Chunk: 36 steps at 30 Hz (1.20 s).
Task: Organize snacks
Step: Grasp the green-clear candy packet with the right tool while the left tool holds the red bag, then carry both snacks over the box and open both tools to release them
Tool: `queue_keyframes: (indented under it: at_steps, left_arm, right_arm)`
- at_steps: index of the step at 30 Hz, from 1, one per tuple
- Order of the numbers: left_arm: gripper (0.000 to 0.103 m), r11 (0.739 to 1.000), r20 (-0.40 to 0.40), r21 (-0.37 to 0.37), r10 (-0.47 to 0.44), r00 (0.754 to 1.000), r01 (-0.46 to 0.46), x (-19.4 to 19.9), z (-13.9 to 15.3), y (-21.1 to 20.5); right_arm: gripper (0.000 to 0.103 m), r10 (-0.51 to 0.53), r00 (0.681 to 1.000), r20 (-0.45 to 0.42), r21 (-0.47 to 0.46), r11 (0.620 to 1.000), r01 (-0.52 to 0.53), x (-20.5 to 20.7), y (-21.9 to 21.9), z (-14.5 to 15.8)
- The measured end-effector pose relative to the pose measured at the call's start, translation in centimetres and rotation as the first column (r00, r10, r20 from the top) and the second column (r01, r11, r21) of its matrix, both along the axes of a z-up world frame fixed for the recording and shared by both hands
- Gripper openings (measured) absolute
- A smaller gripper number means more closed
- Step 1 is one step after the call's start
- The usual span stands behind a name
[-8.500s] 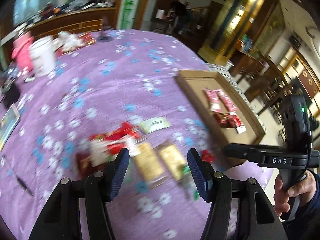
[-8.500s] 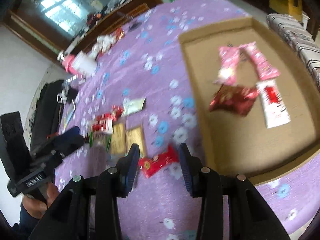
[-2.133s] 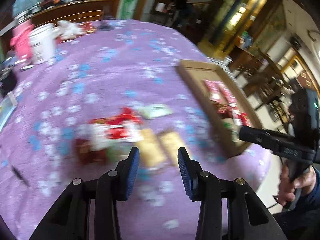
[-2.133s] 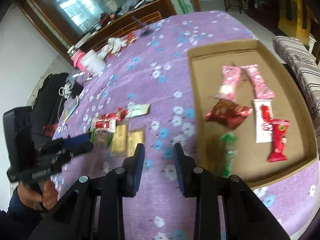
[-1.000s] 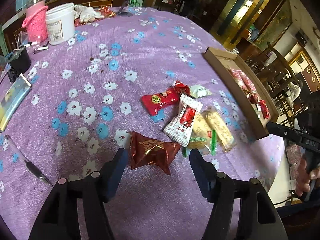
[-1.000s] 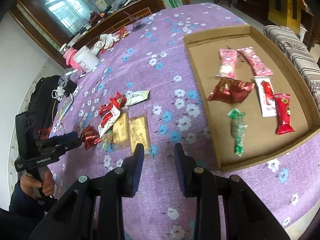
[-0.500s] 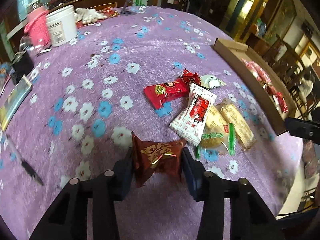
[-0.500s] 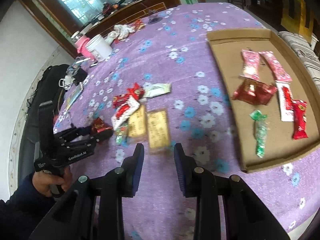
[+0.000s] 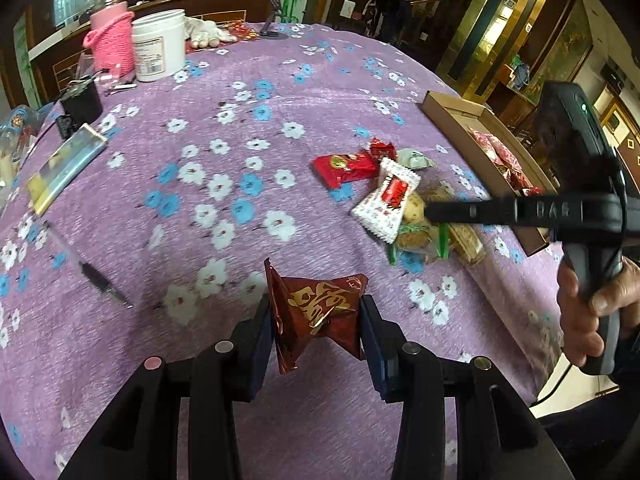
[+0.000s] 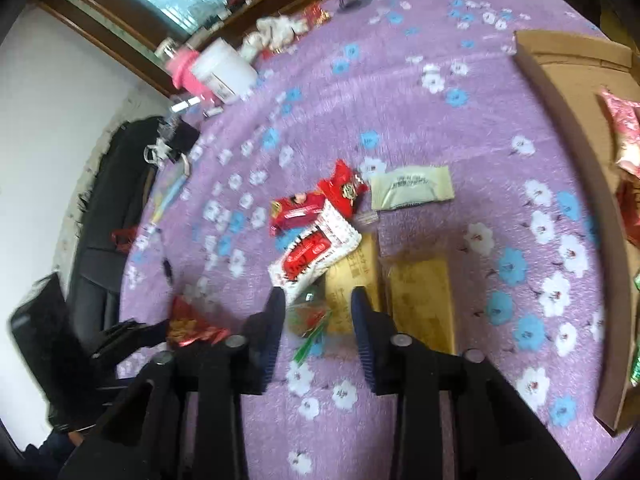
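Now left fingers (image 9: pixel 267 330) pinch the dark-red packet (image 9: pixel 320 312); right fingers (image 10: pixel 362 316) closed, empty.

Purple cloth with white and blue flowers (image 9: pixel 248 92) over the whole bench. At the far end, pink knitted holder (image 9: pixel 113 40) just beside white tub (image 9: pixel 159 51), white gloves (image 9: pixel 204 32) close by. Near the left edge, small black box (image 9: pixel 82 102), flat shiny packet (image 9: pixel 66 168), black pen (image 9: pixel 102 282). Black bag (image 10: pixel 116 200) off the bench's side.
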<state>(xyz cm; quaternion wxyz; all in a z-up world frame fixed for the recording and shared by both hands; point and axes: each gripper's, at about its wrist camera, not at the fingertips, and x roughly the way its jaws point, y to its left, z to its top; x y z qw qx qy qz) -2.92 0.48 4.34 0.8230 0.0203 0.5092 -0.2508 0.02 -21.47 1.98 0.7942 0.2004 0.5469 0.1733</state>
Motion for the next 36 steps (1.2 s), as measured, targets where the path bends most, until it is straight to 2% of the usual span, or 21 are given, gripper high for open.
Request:
queue_keyframes:
  at_steps: [3, 5, 10, 14, 17, 21, 26, 28, 36]
  left_arm:
    - [0.043, 1.0, -0.003, -0.011, 0.009, 1.0, -0.009, 0.0, 0.1, 0.9]
    - [0.043, 1.0, 0.001, -0.012, 0.016, 1.0, -0.016, 0.2, 0.2, 1.4]
    - [0.043, 1.0, -0.004, -0.024, 0.015, 1.0, -0.015, 0.6, 0.0, 1.7]
    - [0.043, 1.0, 0.002, -0.025, 0.003, 1.0, -0.003, 0.5, 0.2, 1.6]
    - [0.043, 1.0, 0.005, -0.028, 0.0, 1.0, 0.0, 0.5, 0.2, 1.7]
    - [0.043, 1.0, 0.003, -0.03, 0.003, 1.0, -0.003, 0.5, 0.2, 1.9]
    - [0.043, 1.0, 0.0, -0.03, -0.003, 1.0, 0.003, 0.5, 0.1, 1.8]
    - [0.043, 1.0, -0.001, -0.03, -0.008, 1.0, 0.008, 0.4, 0.1, 1.7]
    - [0.043, 0.999, 0.005, -0.047, -0.022, 1.0, 0.023, 0.4, 0.4, 0.8]
  right_arm:
    - [0.018, 0.145, 0.988, -0.056, 0.005, 0.989, -0.145, -1.6, 2.5, -0.1]
    - [0.018, 0.191, 0.979, -0.074, -0.018, 0.981, -0.193, -3.0, 3.4, 0.1]
    - [0.027, 0.14, 0.989, -0.044, -0.116, 0.983, -0.145, -3.0, 3.0, 0.9]
    - [0.029, 0.067, 0.995, -0.078, -0.125, 0.989, -0.077, -2.5, 2.3, 0.4]
    - [0.029, 0.022, 0.994, -0.111, -0.081, 0.996, -0.031, -2.3, 1.9, -0.1]
    - [0.038, -0.019, 0.991, -0.133, -0.068, 0.998, 0.01, -2.0, 2.5, -0.7]
    - [0.039, 0.007, 0.992, -0.126, -0.143, 0.989, -0.025, -1.8, 4.2, -1.2]
    - [0.028, 0.035, 0.994, -0.099, -0.185, 0.981, -0.053, -2.0, 5.0, -0.9]
    - [0.027, 0.026, 0.999, -0.048, -0.123, 0.992, -0.032, -2.6, 3.9, 0.2]
